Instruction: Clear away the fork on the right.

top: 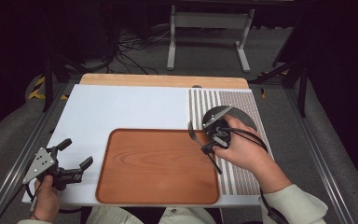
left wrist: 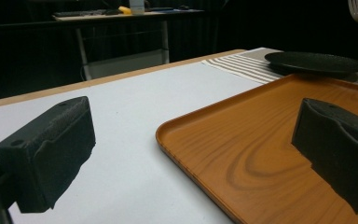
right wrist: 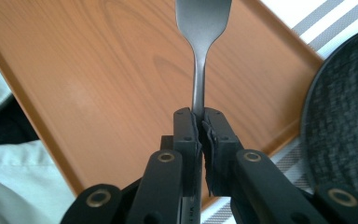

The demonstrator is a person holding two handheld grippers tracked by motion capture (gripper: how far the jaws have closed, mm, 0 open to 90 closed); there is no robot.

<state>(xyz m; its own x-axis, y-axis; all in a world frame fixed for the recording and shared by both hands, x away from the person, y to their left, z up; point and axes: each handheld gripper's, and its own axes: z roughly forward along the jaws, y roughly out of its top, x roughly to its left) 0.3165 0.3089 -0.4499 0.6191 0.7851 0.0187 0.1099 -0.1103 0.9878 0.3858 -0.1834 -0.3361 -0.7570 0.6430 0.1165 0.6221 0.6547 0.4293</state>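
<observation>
My right gripper [top: 208, 140] is shut on the handle of a metal fork [top: 192, 132], held above the right edge of the brown wooden tray [top: 158, 163]. In the right gripper view the jaws pinch the fork [right wrist: 200, 70] near its neck, its head over the tray [right wrist: 98, 70]. A black plate [top: 223, 113] lies on the striped placemat [top: 242, 172] just behind that hand. My left gripper [top: 76, 153] hovers open and holds nothing, left of the tray. Its view shows the tray [left wrist: 261, 140] between the pads [left wrist: 51, 154], and the plate [left wrist: 317, 63] beyond.
A white mat [top: 121, 112] covers the table, with a bare wooden strip [top: 163, 80] along the far edge. Behind the table stand a metal frame [top: 205, 28] and floor cables [top: 130, 51]. Metal rails [top: 312, 154] run along both table sides.
</observation>
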